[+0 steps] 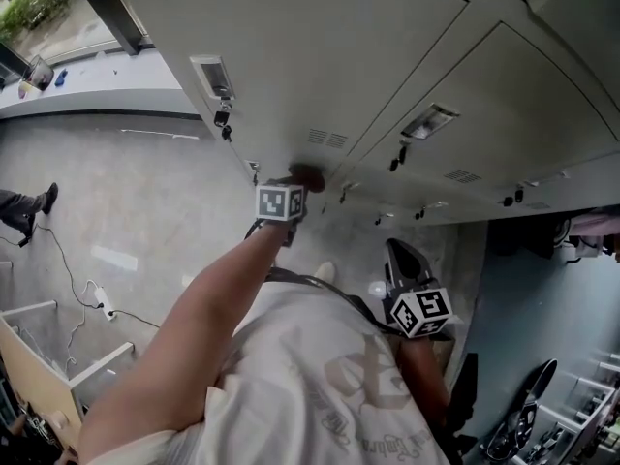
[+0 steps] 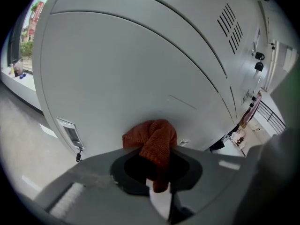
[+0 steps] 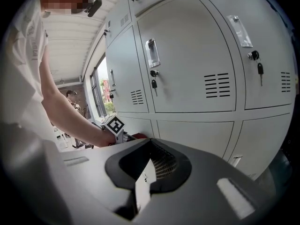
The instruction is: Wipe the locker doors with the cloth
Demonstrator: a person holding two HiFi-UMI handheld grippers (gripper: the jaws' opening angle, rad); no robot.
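Note:
A rust-orange knitted cloth (image 2: pixel 152 138) is bunched against the lower part of a grey locker door (image 2: pixel 131 69), with my left gripper (image 2: pixel 158 179) shut on it. In the head view the same cloth (image 1: pixel 308 175) shows just past the left gripper (image 1: pixel 291 194), touching the locker door (image 1: pixel 339 56) below a vent. My right gripper (image 1: pixel 400 255) hangs back from the lockers at waist height, jaws together and holding nothing. In the right gripper view that gripper (image 3: pixel 149 172) points at the locker doors (image 3: pixel 187 55), with the left gripper's marker cube (image 3: pixel 114 124) at the left.
Keys (image 1: pixel 222 119) hang in locks under recessed handles on several doors. A cable and power strip (image 1: pixel 102 308) lie on the stone floor at the left, near a wooden frame (image 1: pixel 39 376). Someone's leg and shoe (image 1: pixel 27 209) show at the far left. Dark furniture (image 1: pixel 523 424) stands at the lower right.

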